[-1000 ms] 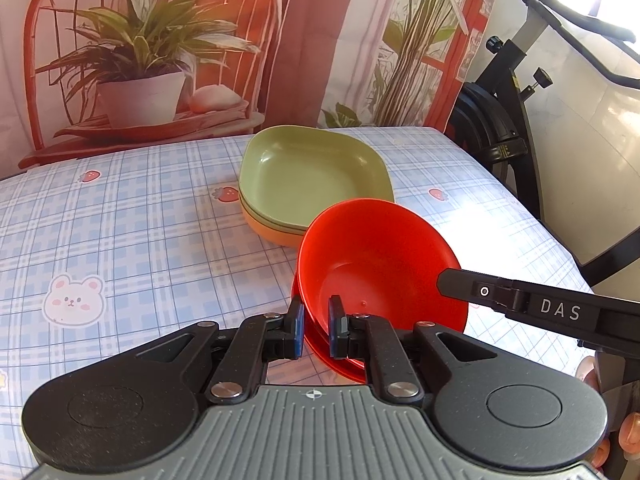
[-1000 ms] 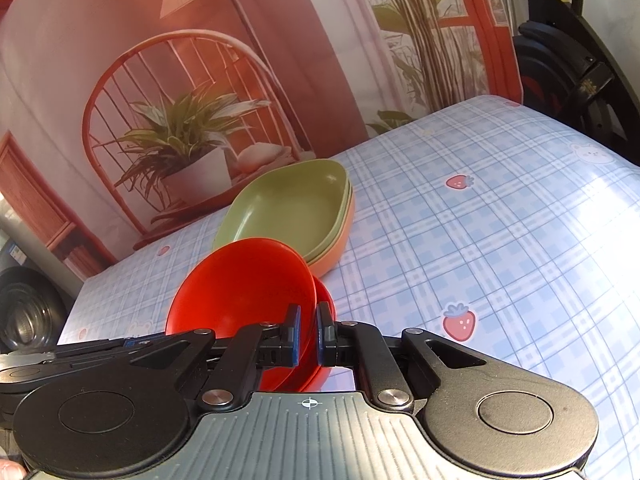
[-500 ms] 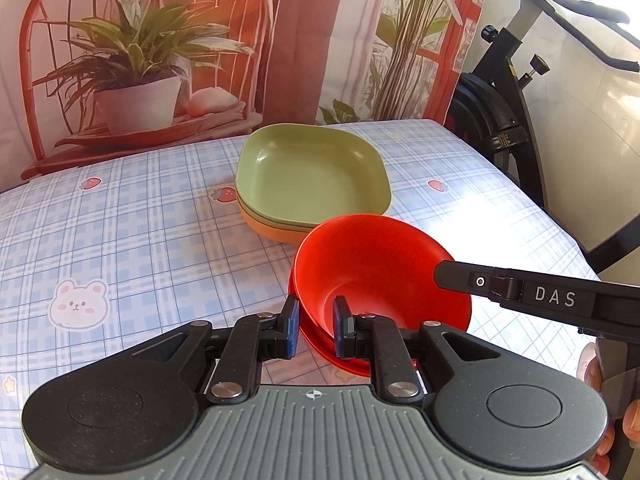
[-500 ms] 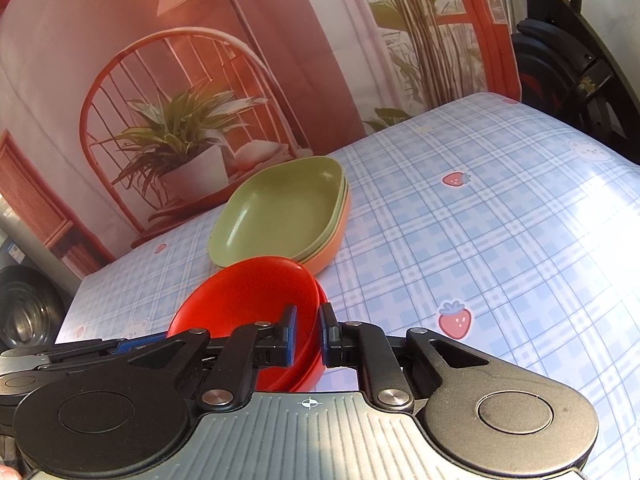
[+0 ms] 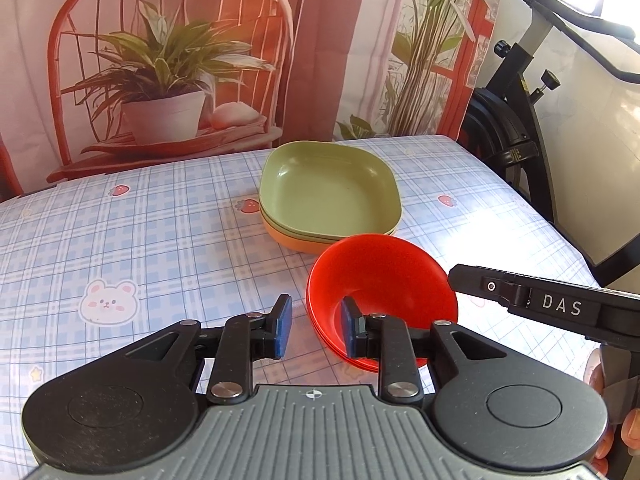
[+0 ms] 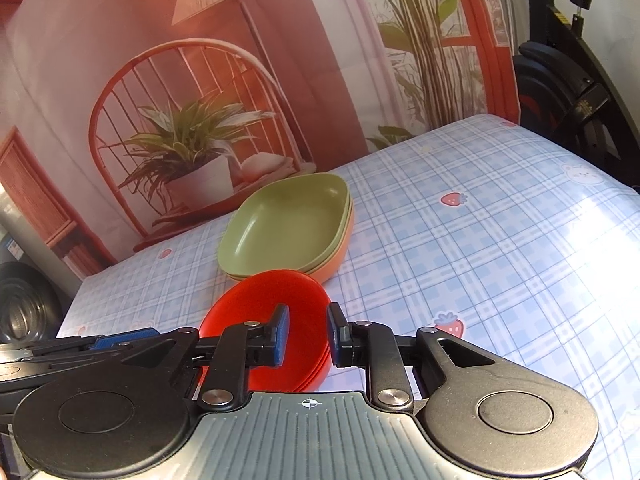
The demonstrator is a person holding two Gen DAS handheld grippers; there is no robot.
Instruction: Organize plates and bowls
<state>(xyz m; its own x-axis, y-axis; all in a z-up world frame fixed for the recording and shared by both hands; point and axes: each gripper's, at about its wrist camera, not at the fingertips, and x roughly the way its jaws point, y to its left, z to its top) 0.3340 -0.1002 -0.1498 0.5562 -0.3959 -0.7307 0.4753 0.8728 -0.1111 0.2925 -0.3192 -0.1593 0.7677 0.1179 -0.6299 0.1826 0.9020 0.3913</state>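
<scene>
Your left gripper (image 5: 312,330) has its jaws spread wide and holds nothing; the near-left rim of the red bowls (image 5: 384,292) sits in the gap, with the right pad inside the top bowl and the left pad outside over the checked worktop (image 5: 160,240). Your right gripper (image 6: 306,334) is also parted, its jaws straddling the right rim of the same nested red stack (image 6: 276,304) without clamping it. The bowls rest on the worktop. Beyond them, at about 12 o'clock and just beside the stack, lie the green plates (image 5: 328,192) nested on an orange one. At 2 o'clock past the worktop edge stands an exercise bike (image 5: 516,120).
</scene>
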